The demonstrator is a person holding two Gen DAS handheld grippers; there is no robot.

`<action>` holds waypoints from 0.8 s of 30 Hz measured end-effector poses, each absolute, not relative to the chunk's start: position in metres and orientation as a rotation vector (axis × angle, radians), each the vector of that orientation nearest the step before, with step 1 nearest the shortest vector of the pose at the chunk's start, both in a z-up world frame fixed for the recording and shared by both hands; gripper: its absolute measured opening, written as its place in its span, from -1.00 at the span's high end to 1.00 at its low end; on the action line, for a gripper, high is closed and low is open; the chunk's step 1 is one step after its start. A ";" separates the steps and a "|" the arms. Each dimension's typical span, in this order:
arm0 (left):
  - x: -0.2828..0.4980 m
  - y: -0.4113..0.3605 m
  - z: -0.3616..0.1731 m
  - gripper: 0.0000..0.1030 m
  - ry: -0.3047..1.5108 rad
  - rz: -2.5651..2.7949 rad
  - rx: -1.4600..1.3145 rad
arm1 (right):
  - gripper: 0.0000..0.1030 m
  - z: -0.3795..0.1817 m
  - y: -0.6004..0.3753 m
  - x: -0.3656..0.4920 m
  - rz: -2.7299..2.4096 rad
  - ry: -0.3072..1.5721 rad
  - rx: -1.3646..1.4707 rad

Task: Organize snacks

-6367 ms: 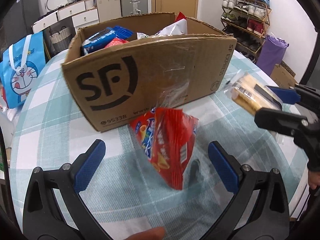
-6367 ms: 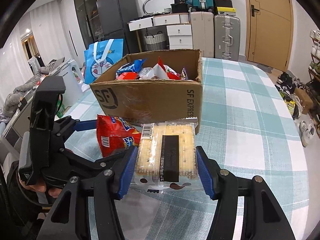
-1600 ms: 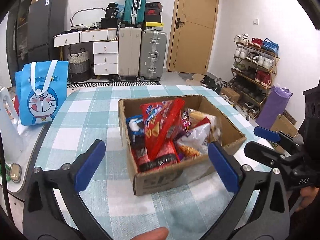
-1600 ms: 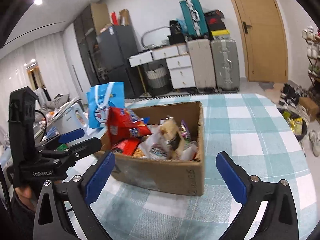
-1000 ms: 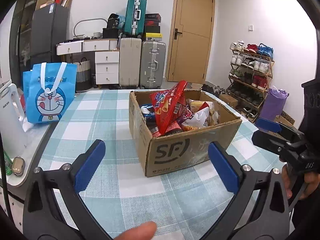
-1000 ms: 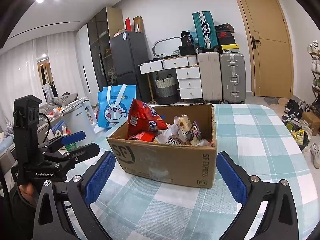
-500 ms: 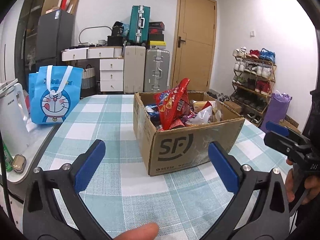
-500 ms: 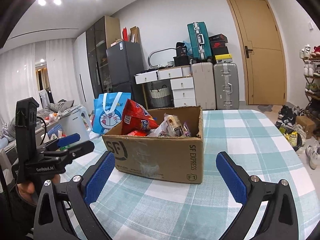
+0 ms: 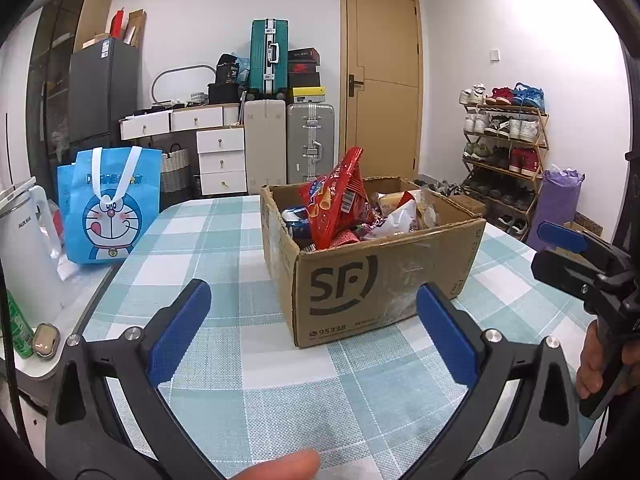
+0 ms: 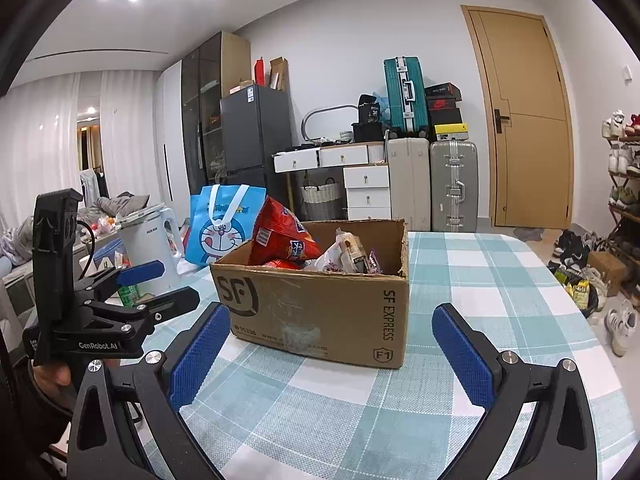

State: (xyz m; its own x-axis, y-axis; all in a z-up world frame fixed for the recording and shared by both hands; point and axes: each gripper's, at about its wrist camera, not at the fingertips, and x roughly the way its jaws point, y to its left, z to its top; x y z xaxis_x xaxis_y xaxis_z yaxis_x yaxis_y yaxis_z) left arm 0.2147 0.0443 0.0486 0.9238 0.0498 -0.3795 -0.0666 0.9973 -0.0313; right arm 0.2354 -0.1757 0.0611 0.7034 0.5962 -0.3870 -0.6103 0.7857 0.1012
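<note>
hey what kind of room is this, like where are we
Most likely a lived-in home, a dining and entry area: a checked-cloth table with a snack box, a shoe rack by the door, stacked suitcases.

2 low near views, shared box (image 9: 376, 280)

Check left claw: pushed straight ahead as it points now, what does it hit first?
Likely the box: the open left claw points at its printed front face, with only bare tablecloth between. Depth is a judgement from a fisheye view.
</note>
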 end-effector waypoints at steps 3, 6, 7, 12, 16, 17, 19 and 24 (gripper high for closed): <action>0.215 0.045 0.048 -0.99 0.394 0.061 -0.045 | -0.99 0.061 -0.172 0.235 0.672 0.415 -0.054; 0.215 0.046 0.049 -0.99 0.401 0.069 -0.050 | -0.99 0.060 -0.169 0.237 0.672 0.420 -0.060; 0.215 0.047 0.049 -0.99 0.401 0.072 -0.051 | -0.99 0.059 -0.169 0.237 0.671 0.419 -0.057; 0.215 0.049 0.050 -0.99 0.393 0.081 -0.060 | -0.99 0.058 -0.172 0.238 0.667 0.422 -0.043; 0.215 0.049 0.050 -0.99 0.393 0.081 -0.061 | -0.99 0.058 -0.175 0.240 0.665 0.425 -0.028; 0.215 0.049 0.050 -0.99 0.395 0.080 -0.060 | -0.99 0.058 -0.176 0.240 0.665 0.426 -0.023; 0.215 0.049 0.050 -0.99 0.398 0.080 -0.060 | -0.99 0.058 -0.178 0.241 0.665 0.429 -0.014; 0.216 0.049 0.050 -0.99 0.397 0.079 -0.061 | -0.99 0.058 -0.181 0.242 0.665 0.434 0.001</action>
State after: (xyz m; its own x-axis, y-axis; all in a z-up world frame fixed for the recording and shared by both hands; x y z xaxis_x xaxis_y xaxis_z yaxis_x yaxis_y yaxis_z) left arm 0.2156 0.0495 0.0497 0.9191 0.0650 -0.3886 -0.0891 0.9950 -0.0442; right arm 0.2424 -0.1812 0.0580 0.7007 0.5977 -0.3895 -0.5974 0.7901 0.1377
